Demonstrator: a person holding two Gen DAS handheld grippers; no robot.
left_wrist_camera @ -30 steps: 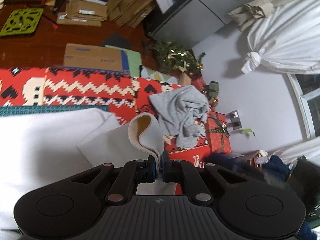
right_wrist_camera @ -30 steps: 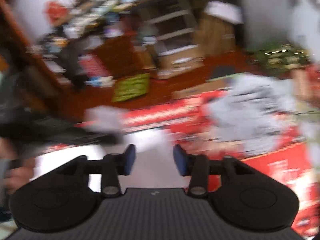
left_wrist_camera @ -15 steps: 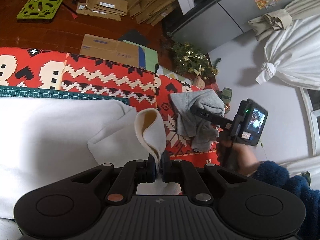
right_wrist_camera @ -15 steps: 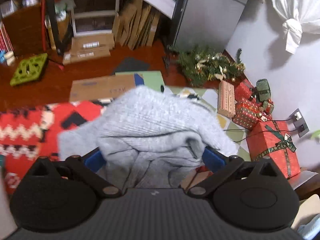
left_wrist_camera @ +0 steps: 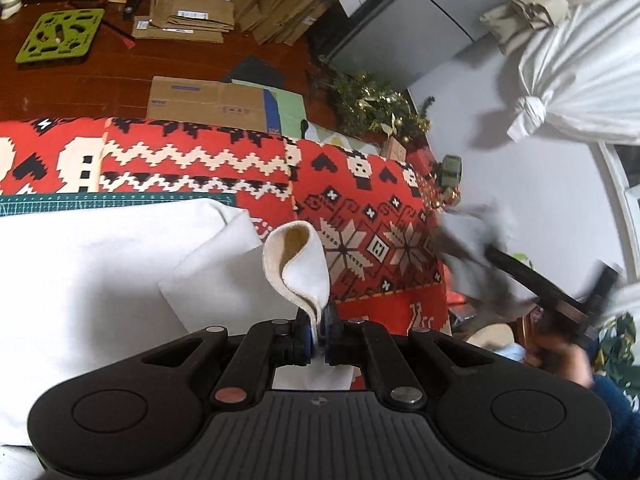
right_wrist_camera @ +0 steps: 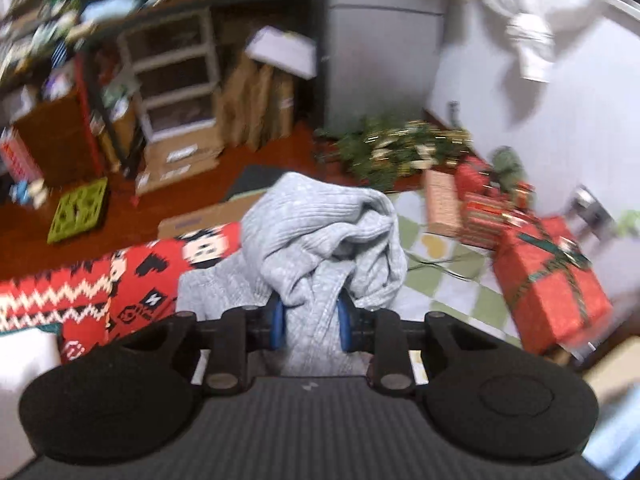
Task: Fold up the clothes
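Note:
My left gripper (left_wrist_camera: 318, 334) is shut on a folded edge of a white garment (left_wrist_camera: 100, 280); the pinched fold (left_wrist_camera: 300, 264) curls up above the pads. The rest of the garment lies spread over the red patterned cloth (left_wrist_camera: 200, 160). My right gripper (right_wrist_camera: 310, 320) has a bunched grey knit sweater (right_wrist_camera: 320, 232) between its blue pads, and the jaws are closing, pressing the fabric on both sides. In the left wrist view that sweater (left_wrist_camera: 476, 236) is a blur off the cloth's right end, with the person's hand (left_wrist_camera: 560, 356) on the right gripper below it.
A green cutting mat (left_wrist_camera: 80, 202) peeks out behind the white garment. Flattened cardboard boxes (left_wrist_camera: 208, 104) and a green trivet (left_wrist_camera: 60, 36) lie on the wooden floor. Red gift boxes (right_wrist_camera: 552, 280), Christmas greenery (right_wrist_camera: 400, 148) and a grey fridge (right_wrist_camera: 380, 52) stand to the right.
The right gripper swung over the grey sweater, closed on it and pulled it off the red cloth toward the right. The left gripper kept its hold on the white garment.

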